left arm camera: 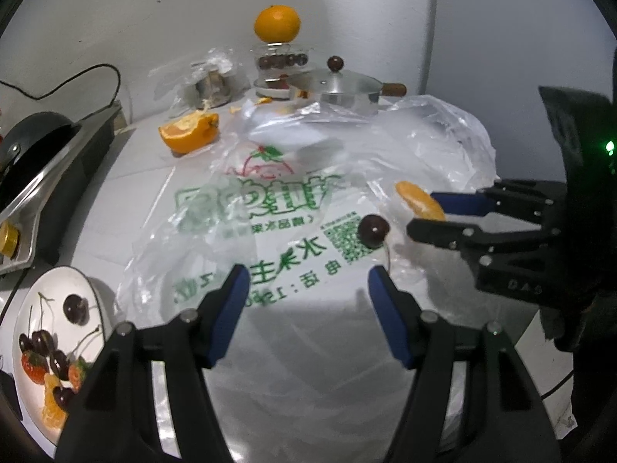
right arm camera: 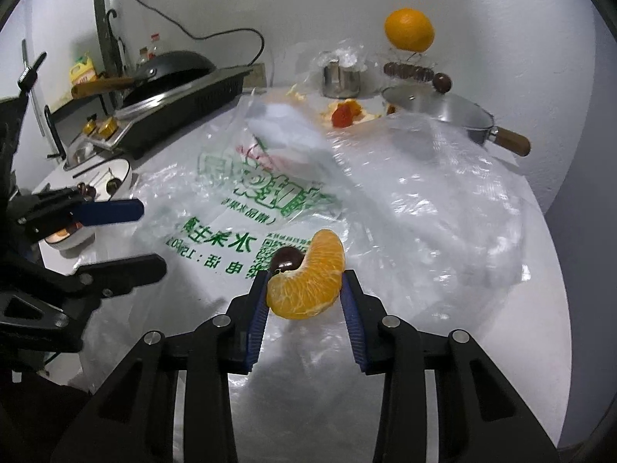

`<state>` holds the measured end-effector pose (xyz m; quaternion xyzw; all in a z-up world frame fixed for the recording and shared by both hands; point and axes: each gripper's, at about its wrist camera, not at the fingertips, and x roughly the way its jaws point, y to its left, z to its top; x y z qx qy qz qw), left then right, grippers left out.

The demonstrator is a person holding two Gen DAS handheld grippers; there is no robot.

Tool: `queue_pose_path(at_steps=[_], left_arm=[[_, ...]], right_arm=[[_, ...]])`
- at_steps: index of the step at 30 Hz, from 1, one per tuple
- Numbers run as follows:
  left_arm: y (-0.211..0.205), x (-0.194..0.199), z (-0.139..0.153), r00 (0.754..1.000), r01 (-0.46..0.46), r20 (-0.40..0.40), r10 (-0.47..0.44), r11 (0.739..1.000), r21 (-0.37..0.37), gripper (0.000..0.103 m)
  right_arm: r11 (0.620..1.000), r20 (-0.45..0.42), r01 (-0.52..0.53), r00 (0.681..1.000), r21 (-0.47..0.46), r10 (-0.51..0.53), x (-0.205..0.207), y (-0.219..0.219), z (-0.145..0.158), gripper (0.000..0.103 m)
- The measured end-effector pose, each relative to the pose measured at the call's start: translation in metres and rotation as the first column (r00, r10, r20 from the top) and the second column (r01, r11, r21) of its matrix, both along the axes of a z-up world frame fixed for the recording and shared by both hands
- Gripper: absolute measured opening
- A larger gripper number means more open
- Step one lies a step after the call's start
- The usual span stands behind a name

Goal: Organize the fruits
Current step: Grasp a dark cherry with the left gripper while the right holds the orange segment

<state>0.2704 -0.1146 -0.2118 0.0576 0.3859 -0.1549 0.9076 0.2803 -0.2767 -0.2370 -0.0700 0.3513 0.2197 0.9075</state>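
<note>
My right gripper [right arm camera: 306, 281] is shut on a peeled orange segment [right arm camera: 308, 281], held just above the printed plastic bag [right arm camera: 246, 200]. A dark cherry [right arm camera: 287, 258] lies on the bag right behind the segment. In the left wrist view the right gripper [left arm camera: 424, 212] comes in from the right with the segment [left arm camera: 418, 200], beside the cherry [left arm camera: 373, 230]. My left gripper [left arm camera: 307, 274] stands open over the bag with nothing between its fingers. A white plate [left arm camera: 54, 285] at the lower left holds cherries, strawberries and orange segments.
A whole orange [left arm camera: 277, 23] tops a glass stand with cherries at the back. A cut orange piece [left arm camera: 189, 133], a lidded steel pot [left arm camera: 339, 88] with a wooden handle and a steel cup stand behind the bag. A stove with a black wok [right arm camera: 169, 73] is at the left.
</note>
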Motion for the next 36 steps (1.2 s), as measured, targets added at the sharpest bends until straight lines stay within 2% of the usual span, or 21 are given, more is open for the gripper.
queue_pose_path(at_steps=[16,22,24,25,27,31,34,36], left_arm=[[-0.058,0.039,-0.017,0.996,0.09,-0.026,-0.089,0.995,0.036,0.065],[-0.069,0.054,-0.03,0.993,0.097,-0.064,-0.094,0.994,0.049,0.064],[-0.071,0.058,-0.032,0.993,0.099,-0.073,-0.095,0.994,0.051,0.054],[-0.072,0.059,-0.034,0.992,0.101,-0.079,-0.097,0.994,0.051,0.053],[-0.073,0.06,-0.037,0.991,0.106,-0.089,-0.101,0.993,0.052,0.045],[-0.076,0.062,-0.041,0.988,0.12,-0.101,-0.114,0.992,0.047,0.041],[-0.078,0.061,-0.043,0.986,0.134,-0.104,-0.129,0.99,0.04,0.031],[-0.079,0.061,-0.043,0.985,0.14,-0.104,-0.135,0.989,0.039,0.03]], right_arm=[[0.997,0.013,0.035,0.999,0.067,-0.036,0.012,-0.04,0.0,0.039],[0.996,0.012,0.026,1.0,0.085,-0.028,0.015,-0.043,0.0,0.039],[0.996,0.011,0.026,1.0,0.09,-0.028,0.015,-0.044,0.0,0.039],[0.996,0.011,0.027,1.0,0.091,-0.028,0.016,-0.044,-0.001,0.039],[0.995,0.008,0.027,1.0,0.091,-0.028,0.017,-0.044,-0.001,0.039],[0.996,0.008,0.024,1.0,0.089,-0.024,0.016,-0.042,-0.001,0.039],[0.996,0.009,0.025,1.0,0.086,-0.026,0.015,-0.041,-0.001,0.039],[0.996,0.009,0.025,1.0,0.086,-0.026,0.015,-0.04,-0.001,0.039]])
